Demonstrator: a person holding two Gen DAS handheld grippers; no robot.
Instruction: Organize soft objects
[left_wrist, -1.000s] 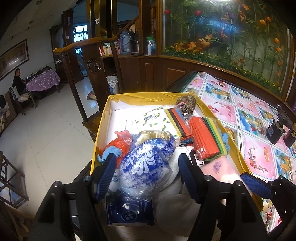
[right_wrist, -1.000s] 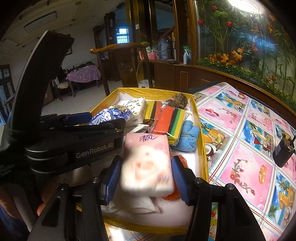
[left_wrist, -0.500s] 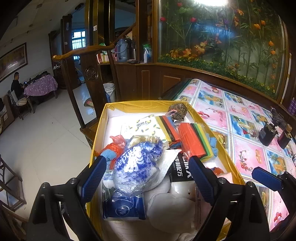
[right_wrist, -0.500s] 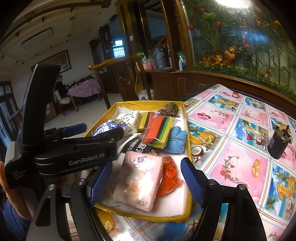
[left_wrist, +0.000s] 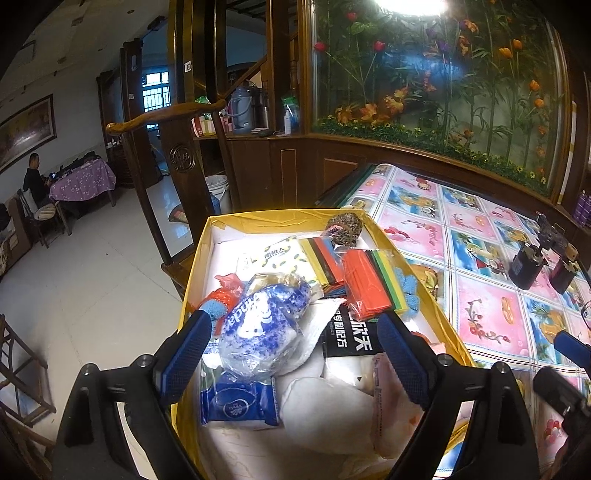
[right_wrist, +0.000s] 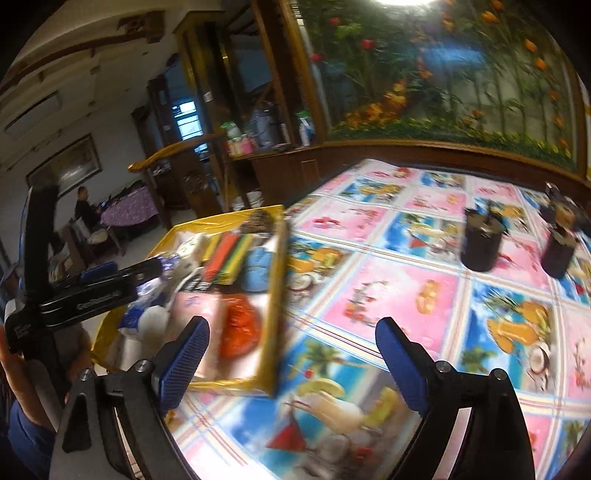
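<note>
The left hand-held gripper has two black angular arms, each ending in a blue finger pad with a fine ribbed texture, and a round silver screw sits on each arm behind the pad. The right hand-held gripper is built alike: black arms, blue textured pads, silver screws. Seen from the right wrist view, the left unit's black body carries white "GenRobot.AI" lettering on its side and a small white label lower down. A blue sleeve shows at that view's lower left edge.
</note>
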